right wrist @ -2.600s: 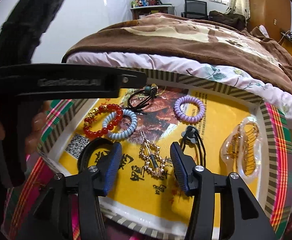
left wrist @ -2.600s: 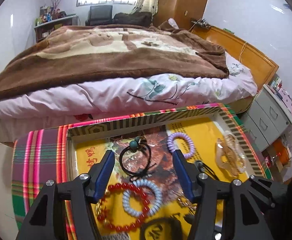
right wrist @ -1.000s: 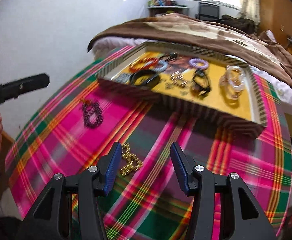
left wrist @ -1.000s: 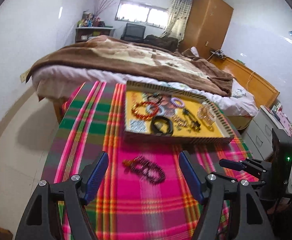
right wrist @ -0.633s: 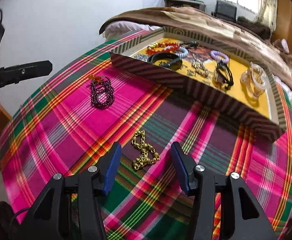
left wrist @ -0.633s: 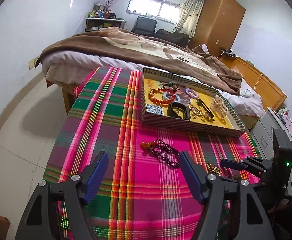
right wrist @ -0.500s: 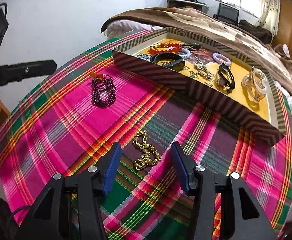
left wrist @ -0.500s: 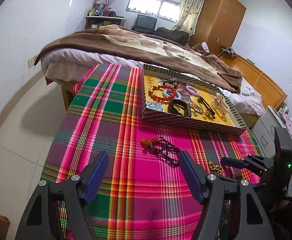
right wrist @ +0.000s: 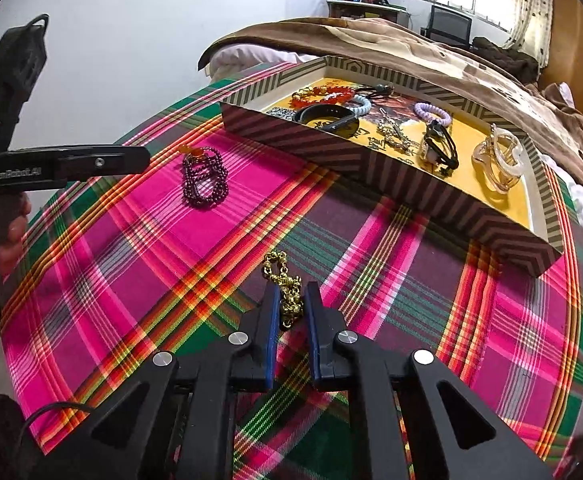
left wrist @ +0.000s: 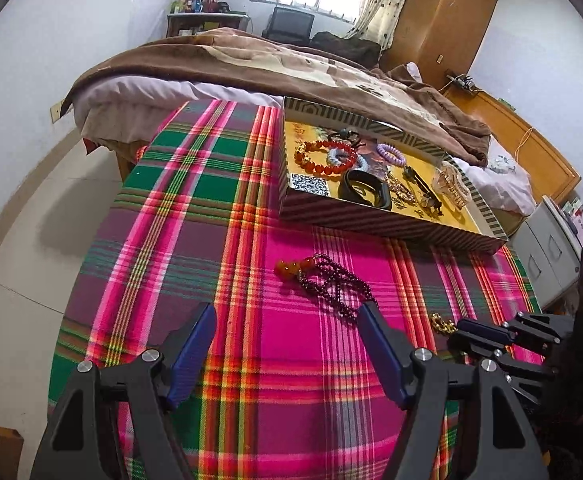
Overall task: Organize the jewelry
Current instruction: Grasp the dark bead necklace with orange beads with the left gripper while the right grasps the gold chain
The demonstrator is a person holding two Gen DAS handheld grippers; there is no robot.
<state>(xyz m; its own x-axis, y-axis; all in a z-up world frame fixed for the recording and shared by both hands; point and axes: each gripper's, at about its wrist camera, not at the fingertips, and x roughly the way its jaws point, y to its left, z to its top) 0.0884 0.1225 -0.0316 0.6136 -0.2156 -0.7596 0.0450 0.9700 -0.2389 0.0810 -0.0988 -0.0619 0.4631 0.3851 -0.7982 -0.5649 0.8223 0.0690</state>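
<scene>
Right gripper (right wrist: 291,300) jaws have just closed onto the knobbly gold chain (right wrist: 283,284); left gripper (left wrist: 287,328) gapes.

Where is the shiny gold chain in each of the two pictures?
Left wrist view: the gold chain is a small glint low on the right, on the plaid cloth, just beyond the tip of the right gripper.
Right wrist view: it lies at bottom centre, between the nearly closed jaws of the right gripper, which have just been closing.
Shared landmark: the striped tray, beyond the chain in both views.
</scene>
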